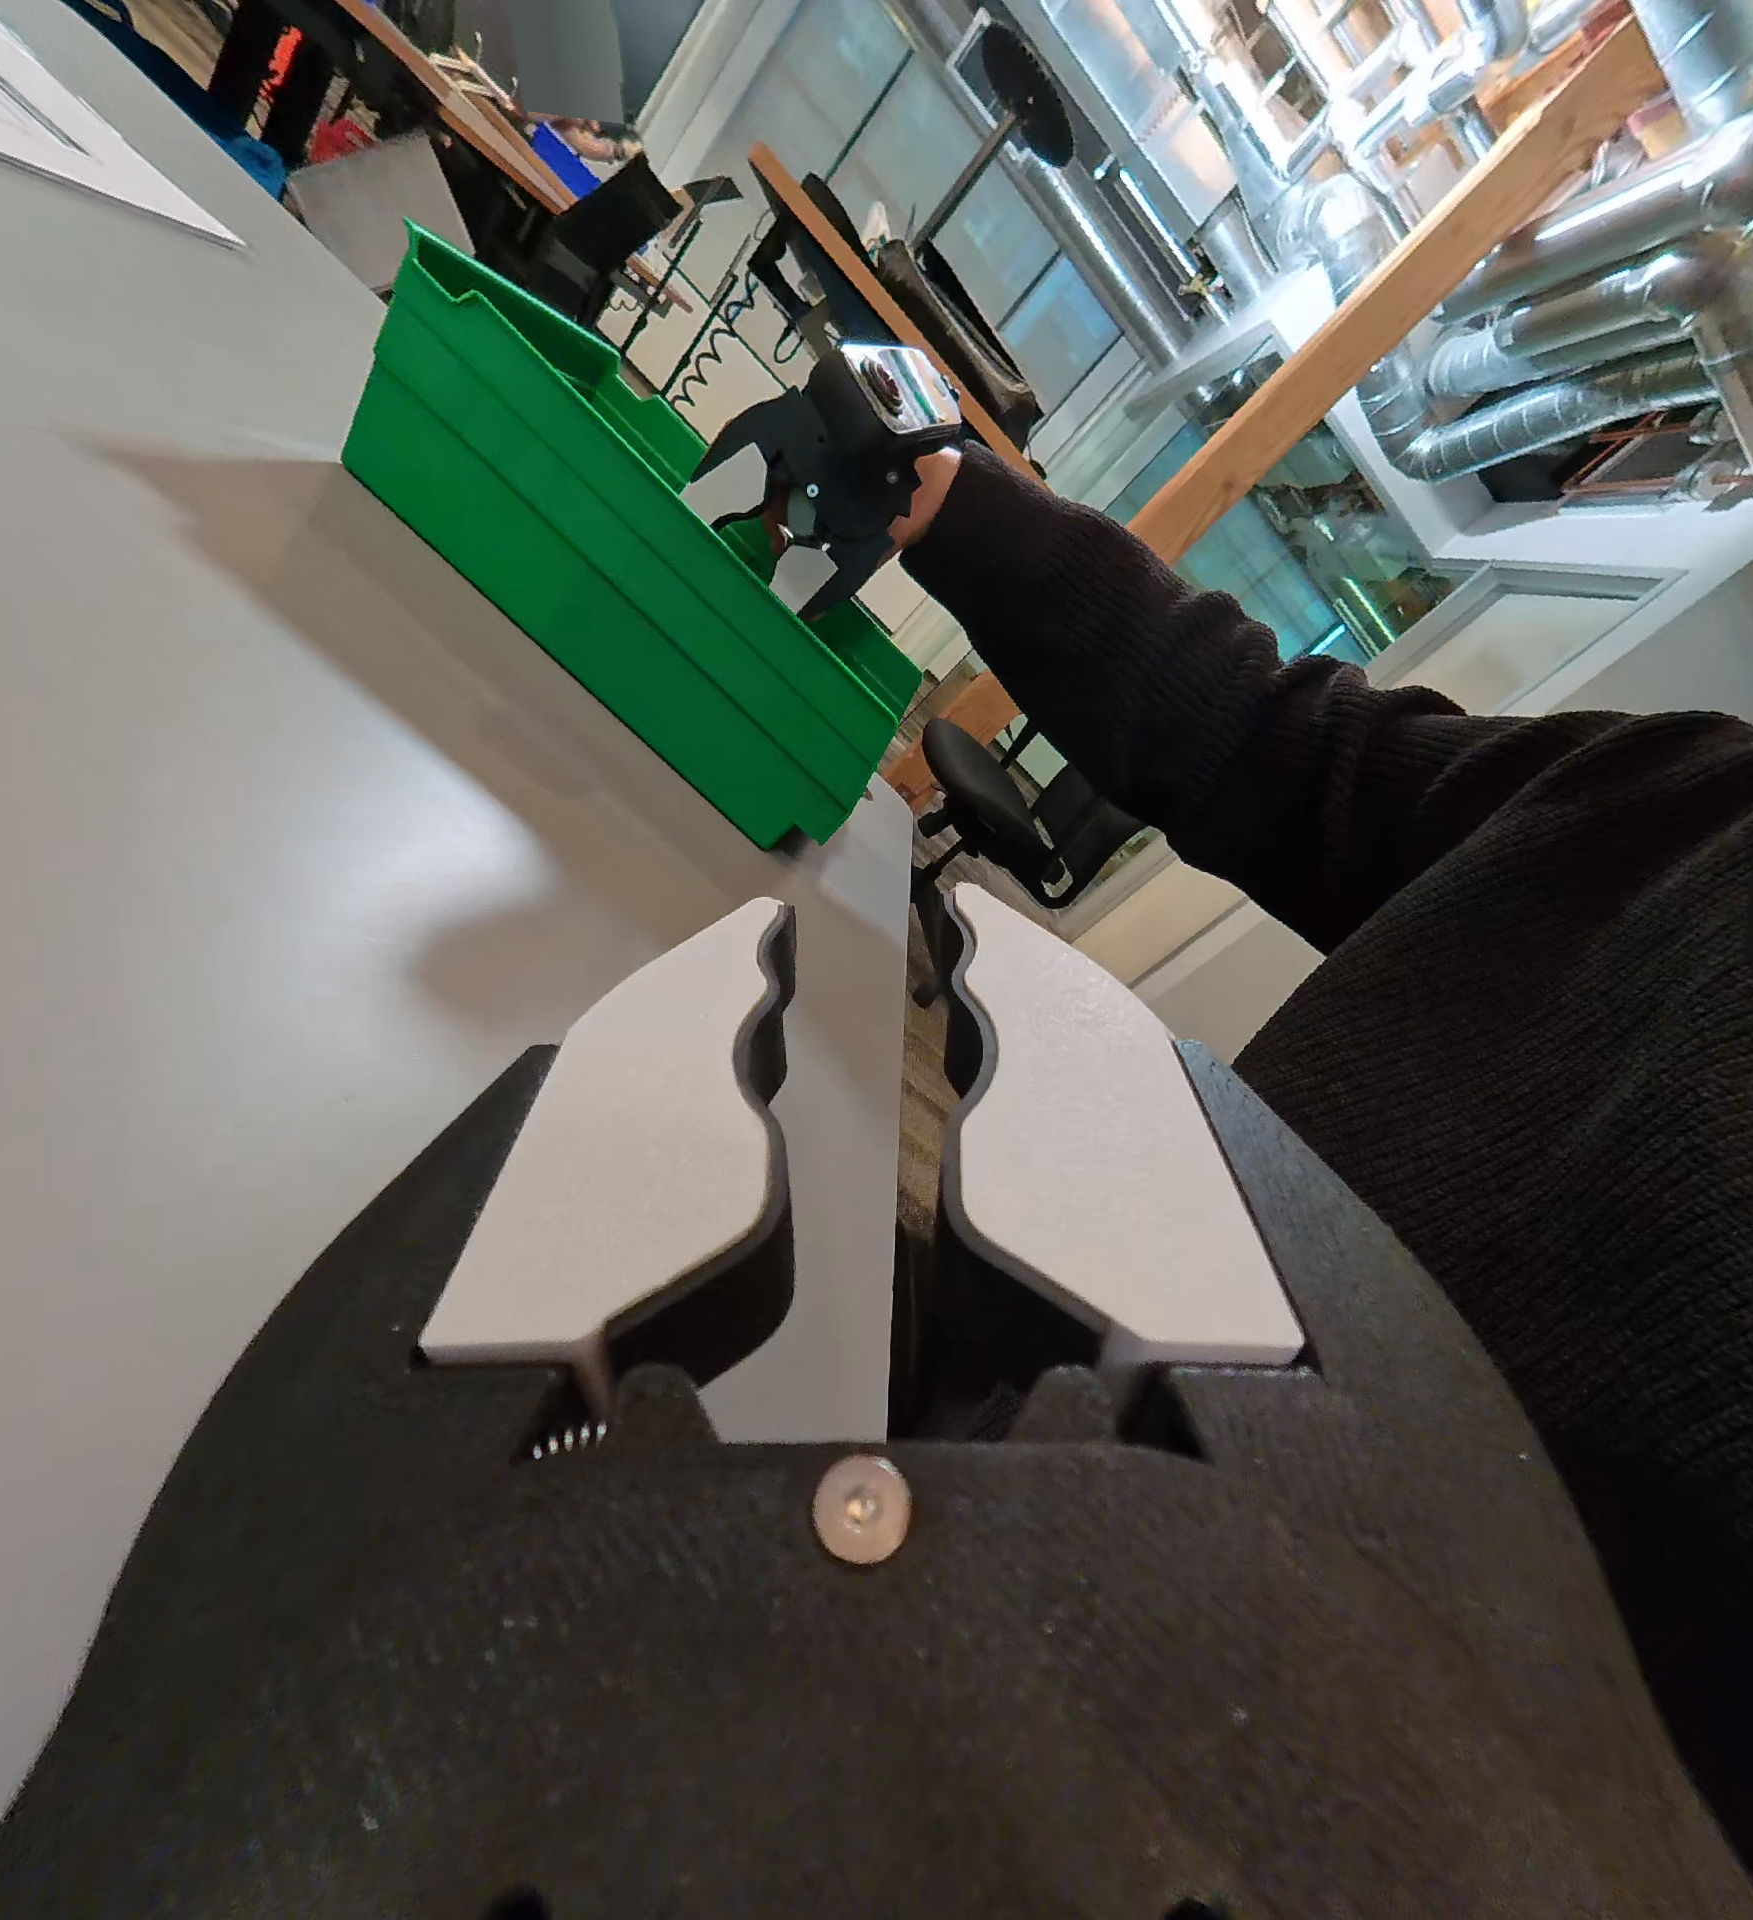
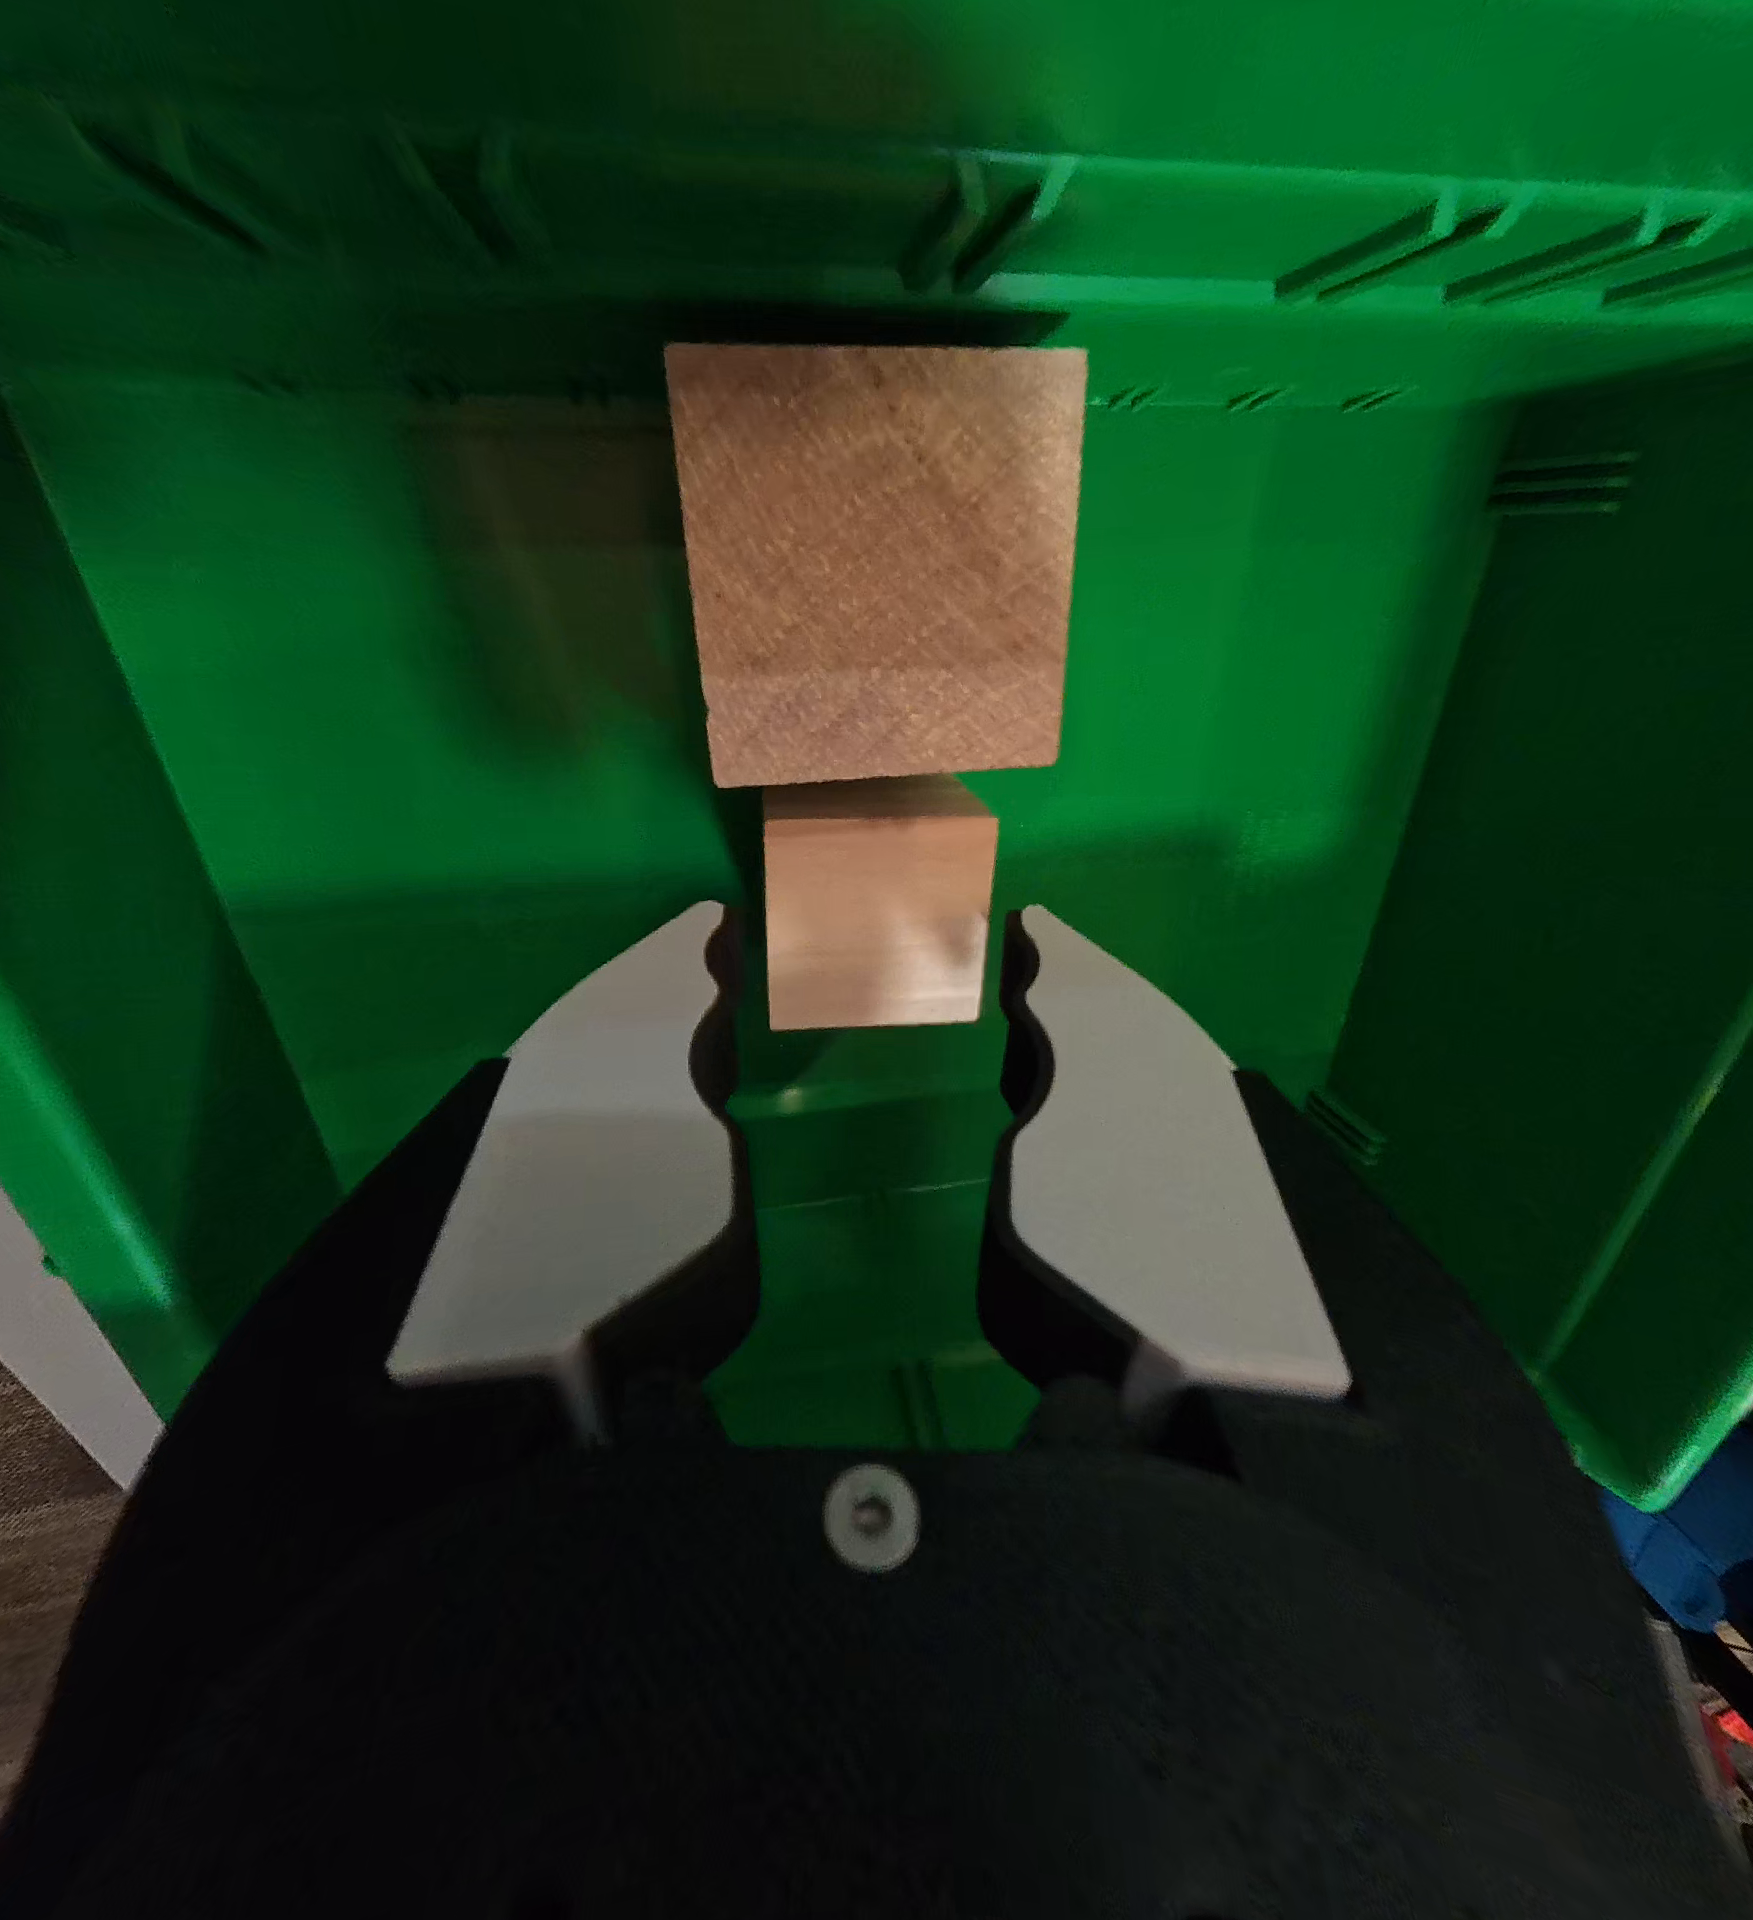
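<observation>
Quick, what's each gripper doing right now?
Left gripper: open, holding nothing.
Right gripper: open around the small wooden block, not squeezing it.

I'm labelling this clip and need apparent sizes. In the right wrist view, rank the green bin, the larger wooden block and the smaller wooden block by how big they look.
1. green bin, fills most of the frame
2. larger wooden block
3. smaller wooden block, between the open right gripper's fingertips

Left gripper (image 1: pixel 867 935) fingers parted, empty, over grey table (image 1: pixel 176 831) edge; right gripper (image 1: pixel 799 499) inside green bin (image 1: pixel 591 561), contents unclear.
</observation>
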Action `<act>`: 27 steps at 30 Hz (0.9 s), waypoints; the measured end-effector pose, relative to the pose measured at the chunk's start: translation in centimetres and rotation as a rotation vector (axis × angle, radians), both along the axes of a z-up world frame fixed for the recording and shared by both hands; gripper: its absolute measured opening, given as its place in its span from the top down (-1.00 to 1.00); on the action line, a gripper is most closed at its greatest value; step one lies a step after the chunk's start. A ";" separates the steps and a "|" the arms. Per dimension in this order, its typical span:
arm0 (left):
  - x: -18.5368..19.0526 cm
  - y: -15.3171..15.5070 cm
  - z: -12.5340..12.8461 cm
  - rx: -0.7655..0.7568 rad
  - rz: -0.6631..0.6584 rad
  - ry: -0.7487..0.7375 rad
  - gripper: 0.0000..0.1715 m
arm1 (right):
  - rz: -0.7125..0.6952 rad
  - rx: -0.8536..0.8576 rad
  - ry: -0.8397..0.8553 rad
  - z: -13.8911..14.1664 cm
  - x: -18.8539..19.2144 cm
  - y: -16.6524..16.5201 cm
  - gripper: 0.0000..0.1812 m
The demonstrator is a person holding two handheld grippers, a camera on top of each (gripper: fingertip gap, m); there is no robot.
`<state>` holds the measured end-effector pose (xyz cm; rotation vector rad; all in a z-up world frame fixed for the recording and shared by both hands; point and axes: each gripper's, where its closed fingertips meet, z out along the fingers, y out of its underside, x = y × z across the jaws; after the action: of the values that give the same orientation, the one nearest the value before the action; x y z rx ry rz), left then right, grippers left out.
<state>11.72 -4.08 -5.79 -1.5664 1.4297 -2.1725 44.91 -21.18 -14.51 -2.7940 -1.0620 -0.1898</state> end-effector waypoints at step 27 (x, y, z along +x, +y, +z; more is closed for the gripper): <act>-0.1 0.1 0.1 -0.020 -0.004 0.003 0.72 | 0.028 0.014 -0.033 -0.3 -0.3 0.4 0.45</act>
<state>11.66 -4.03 -5.67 -1.5749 1.4182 -2.1940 44.61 -20.74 -14.78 -2.7710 -1.1027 -0.2394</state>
